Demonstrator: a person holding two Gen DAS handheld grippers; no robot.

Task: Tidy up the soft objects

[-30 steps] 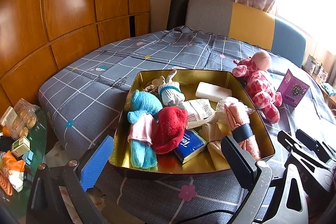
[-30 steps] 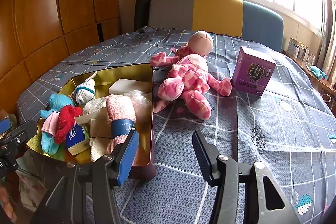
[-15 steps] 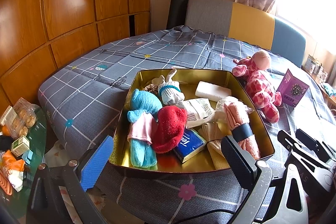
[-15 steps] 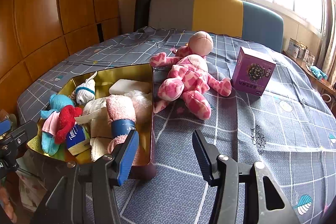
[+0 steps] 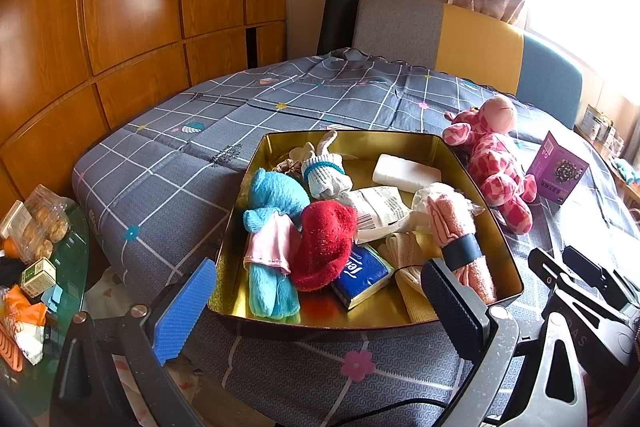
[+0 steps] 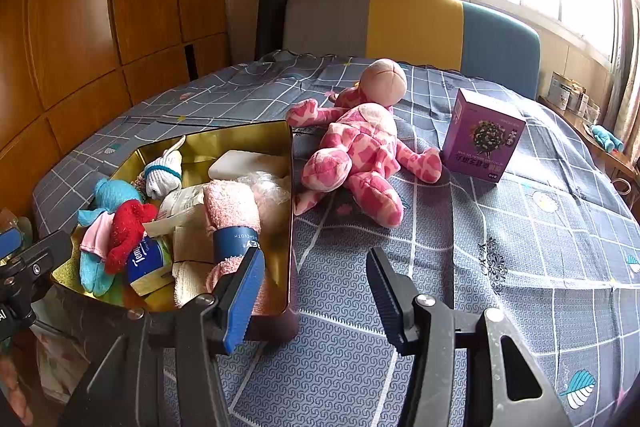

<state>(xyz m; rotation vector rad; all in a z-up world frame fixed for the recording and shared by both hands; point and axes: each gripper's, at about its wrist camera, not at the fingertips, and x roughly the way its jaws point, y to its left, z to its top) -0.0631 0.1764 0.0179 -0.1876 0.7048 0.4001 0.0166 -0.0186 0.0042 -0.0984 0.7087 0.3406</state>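
Reaching for the pink plush toy (image 6: 356, 155) with both the left gripper (image 5: 316, 301) and right gripper (image 6: 314, 289) open and empty risked knocking the purple box (image 6: 482, 135) just beside it.

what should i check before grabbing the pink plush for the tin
1. Right gripper open, nothing between its jaws: ok.
2. Left gripper open, holding nothing: ok.
3. Pink plush lies on the bedspread beside the gold tin, outside it, nothing on top: ok.
4. Purple box close by the plush's leg; contact: cannot tell.
5. Free room in the tin: not ok, already crowded.
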